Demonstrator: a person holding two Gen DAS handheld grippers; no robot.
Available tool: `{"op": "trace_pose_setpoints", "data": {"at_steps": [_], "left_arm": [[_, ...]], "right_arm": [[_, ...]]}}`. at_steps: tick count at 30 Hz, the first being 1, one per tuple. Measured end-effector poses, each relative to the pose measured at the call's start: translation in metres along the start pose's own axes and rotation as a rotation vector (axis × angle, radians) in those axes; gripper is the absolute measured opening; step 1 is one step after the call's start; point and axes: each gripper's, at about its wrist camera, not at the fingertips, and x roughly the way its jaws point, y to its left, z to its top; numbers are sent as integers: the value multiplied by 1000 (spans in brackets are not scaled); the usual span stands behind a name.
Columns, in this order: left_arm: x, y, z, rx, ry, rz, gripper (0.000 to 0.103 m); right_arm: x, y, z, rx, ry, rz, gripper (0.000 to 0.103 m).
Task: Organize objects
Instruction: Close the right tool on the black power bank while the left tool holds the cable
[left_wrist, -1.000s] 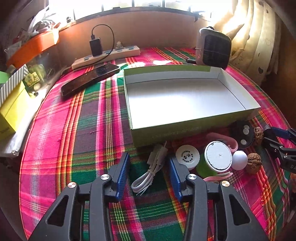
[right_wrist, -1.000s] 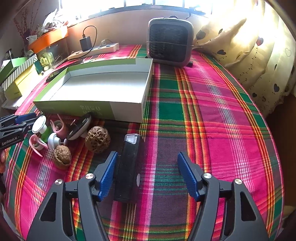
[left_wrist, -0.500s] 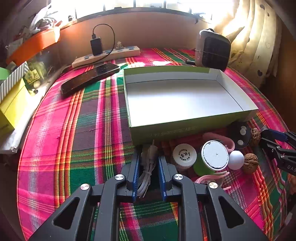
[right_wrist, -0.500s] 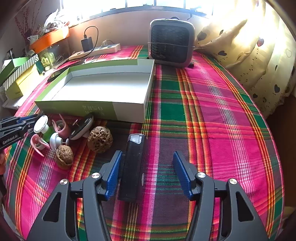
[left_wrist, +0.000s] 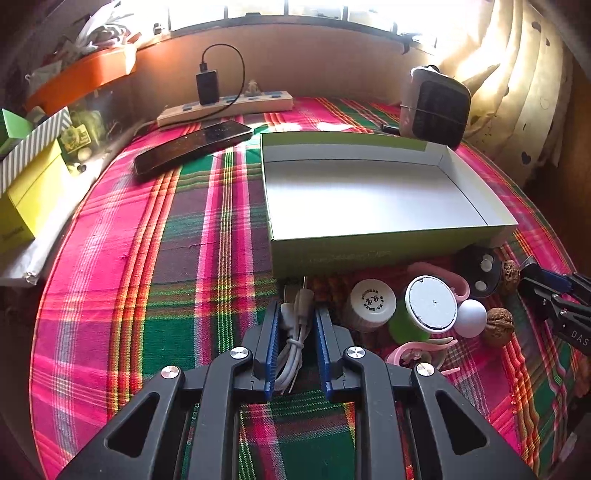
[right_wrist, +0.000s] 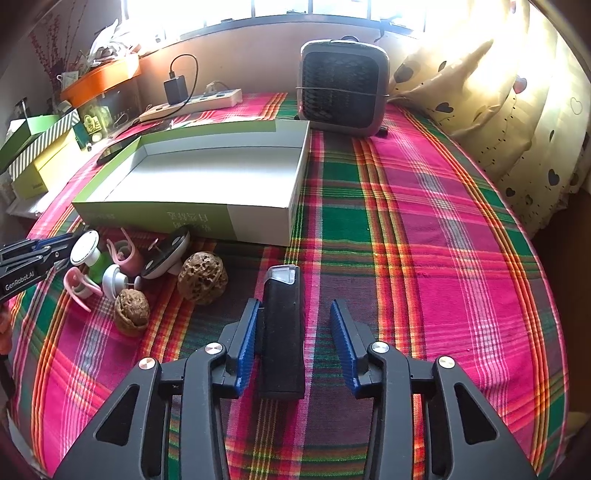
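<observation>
My left gripper (left_wrist: 295, 314) is shut on a coiled white USB cable (left_wrist: 295, 332) lying on the plaid cloth, just in front of the green-and-white open box (left_wrist: 369, 251). My right gripper (right_wrist: 293, 310) is partly closed around a black rectangular device (right_wrist: 282, 332) lying flat; the left pad touches it and the right pad stands apart. The box (right_wrist: 155, 218) sits to its far left. A cluster of small items lies beside the box: a white cap (left_wrist: 373, 299), a green bottle with a white lid (left_wrist: 430, 304), pink clips (left_wrist: 421, 350) and walnuts (right_wrist: 202, 277).
A phone (left_wrist: 192, 146), a power strip with charger (left_wrist: 225, 105) and a small heater (right_wrist: 343, 88) stand behind the box. Yellow and striped boxes (left_wrist: 26, 192) sit at the left edge. A curtain (right_wrist: 498, 110) hangs at right.
My left gripper closed on the white cable. My right gripper moved forward around the black device and narrowed its jaws.
</observation>
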Motion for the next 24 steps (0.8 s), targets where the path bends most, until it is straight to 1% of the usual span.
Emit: {"op": "trace_pose_setpoints", "data": {"at_steps": [3,8,24], "left_arm": [[0,0,0,-4,-1,1,16],[0,1,0,-8,-1,2,16],[-2,4,-1,-30,5,-4,16]], "right_arm": [[0,-1,-1,3,-2,1,28],[-1,-1,-1,-1,-4,9,25],[-3,-3,-1,12,0,15,24]]}}
